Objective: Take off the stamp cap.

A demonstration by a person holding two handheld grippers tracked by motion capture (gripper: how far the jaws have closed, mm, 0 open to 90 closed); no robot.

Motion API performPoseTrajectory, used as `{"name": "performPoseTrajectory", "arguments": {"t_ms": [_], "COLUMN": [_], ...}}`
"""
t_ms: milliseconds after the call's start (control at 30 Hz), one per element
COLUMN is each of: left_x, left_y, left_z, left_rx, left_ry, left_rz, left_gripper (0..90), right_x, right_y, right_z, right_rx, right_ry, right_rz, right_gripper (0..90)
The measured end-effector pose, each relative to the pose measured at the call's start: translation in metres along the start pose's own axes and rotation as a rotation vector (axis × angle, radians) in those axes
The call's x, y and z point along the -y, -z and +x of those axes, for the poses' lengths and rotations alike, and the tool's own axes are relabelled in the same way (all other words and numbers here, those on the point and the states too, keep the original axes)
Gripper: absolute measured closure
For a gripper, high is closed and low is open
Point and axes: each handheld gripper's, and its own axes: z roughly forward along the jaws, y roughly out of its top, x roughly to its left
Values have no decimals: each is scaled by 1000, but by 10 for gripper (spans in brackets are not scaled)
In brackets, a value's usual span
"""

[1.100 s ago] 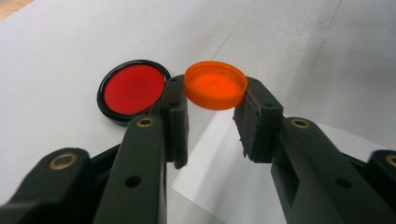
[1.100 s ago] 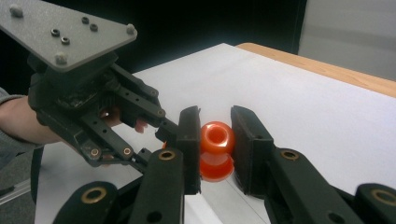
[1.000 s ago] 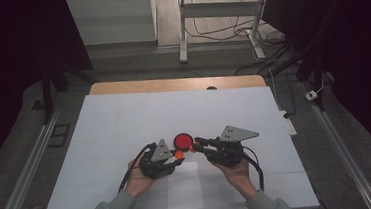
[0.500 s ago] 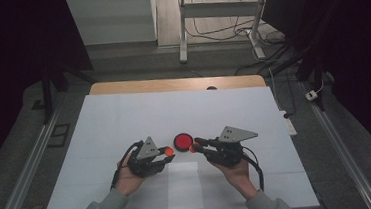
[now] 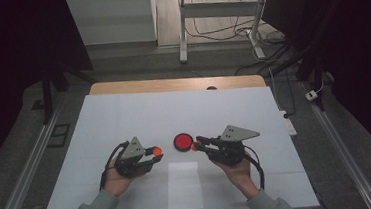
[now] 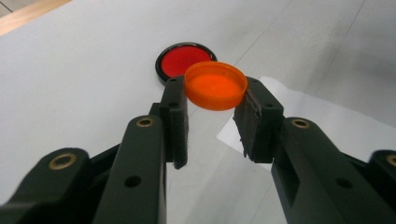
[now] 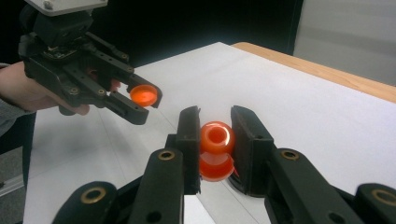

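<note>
The left gripper (image 5: 153, 154) sits at the lower left of centre in the high view, clenched on an orange cap (image 6: 215, 85); its own view has the cap pinched edge to edge between the two pads, open side up, which keeps the hollow clear and the rim free. The right gripper (image 5: 196, 144) sits at the lower right of centre, grasping a small orange bottle (image 7: 215, 151); the right gripper view has the bottle clamped at its sides with the round mouth facing the camera, so the opening is left unobstructed. The two grippers stand apart, cap and bottle separated; this reads as a cap unscrewed and drawn clear, though the threads are too small to confirm. Between the grippers, at the centre of the high view, a red disc (image 5: 182, 141) with a black rim lies flat on the white table (image 5: 124, 119); it is just beside the right gripper's tip, whether touching cannot be told. A white paper sheet (image 5: 185, 185) lies at the lower centre, nearer the person, under neither gripper. Both hands rest low over the table, presumably for steadiness. The cap is held level, likely so it can be set down or refitted without turning.
</note>
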Motion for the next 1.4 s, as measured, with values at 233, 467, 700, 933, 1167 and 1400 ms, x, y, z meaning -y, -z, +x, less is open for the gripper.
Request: {"name": "performPoseTrajectory", "arguments": {"t_ms": [233, 467, 700, 933, 1167, 1400], "left_x": [12, 20, 32, 48, 58, 57], "left_y": [14, 22, 32, 46, 52, 50], "left_z": [5, 9, 14, 17, 20, 19], "left_rx": [-14, -32, -50, -66, -69, -66], "left_ry": [32, 55, 89, 128, 153, 147], "left_rz": [-4, -6, -6, -13, -9, -5], "left_gripper": [650, 650, 649, 649, 650, 649], "right_x": [1, 1, 2, 2, 3, 3], "right_y": [1, 1, 3, 4, 3, 2], "right_z": [-2, -4, -7, -9, -10, -10], "right_rx": [7, 17, 28, 37, 39, 39], "right_ry": [-3, 2, -2, -5, -7, -4], "right_rz": [3, 7, 10, 7, 10, 10], "right_gripper": [727, 727, 727, 727, 726, 726]}}
